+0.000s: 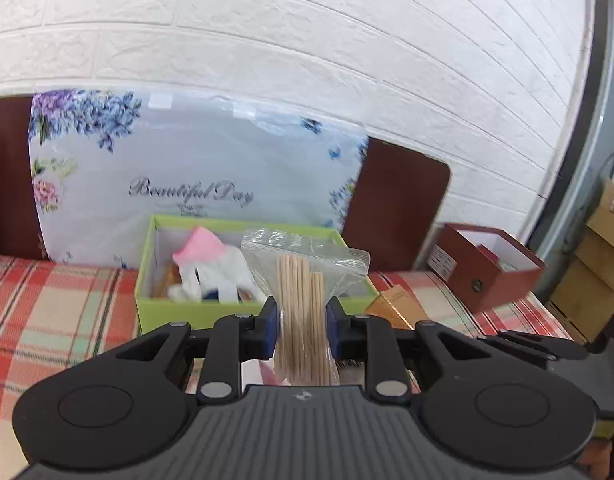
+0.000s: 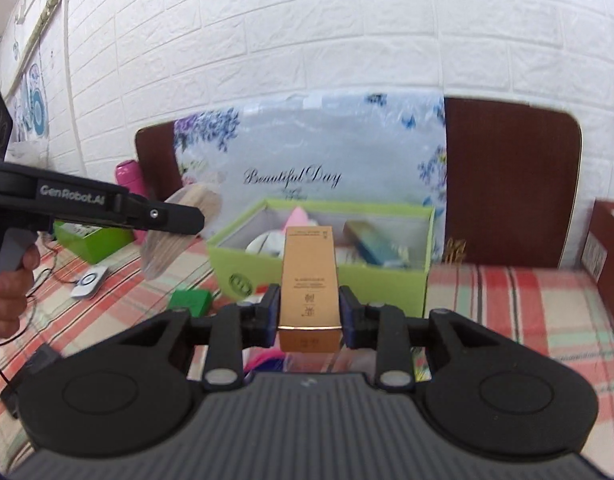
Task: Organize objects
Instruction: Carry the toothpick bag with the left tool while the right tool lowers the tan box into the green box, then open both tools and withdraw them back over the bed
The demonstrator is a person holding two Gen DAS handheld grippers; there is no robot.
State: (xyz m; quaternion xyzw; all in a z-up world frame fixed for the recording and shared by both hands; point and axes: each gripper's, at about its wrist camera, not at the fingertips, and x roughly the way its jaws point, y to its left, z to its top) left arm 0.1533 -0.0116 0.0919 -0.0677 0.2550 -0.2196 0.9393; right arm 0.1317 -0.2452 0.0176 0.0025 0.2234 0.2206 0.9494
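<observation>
My left gripper [image 1: 301, 326] is shut on a clear bag of wooden sticks [image 1: 303, 300], held upright just in front of the open green box [image 1: 195, 312]. The box holds a white and pink glove [image 1: 211, 268]. My right gripper [image 2: 309, 312] is shut on a tall gold carton [image 2: 310, 280], held in front of the same green box [image 2: 327, 288], which also holds a blue-green packet [image 2: 377, 246]. The left gripper [image 2: 179, 220] with its bag of sticks [image 2: 175, 240] shows at the left of the right wrist view. The gold carton [image 1: 395, 308] shows to the right of the left gripper.
A red plaid cloth [image 2: 507, 300] covers the surface. A floral pillow pack [image 1: 195, 168] leans on a brown headboard [image 2: 511, 184]. A dark red box [image 1: 487, 264] stands at the right. A small green block [image 2: 189, 302], a green lid [image 2: 91, 240], a pink bottle [image 2: 129, 176] and a white device [image 2: 89, 282] lie left.
</observation>
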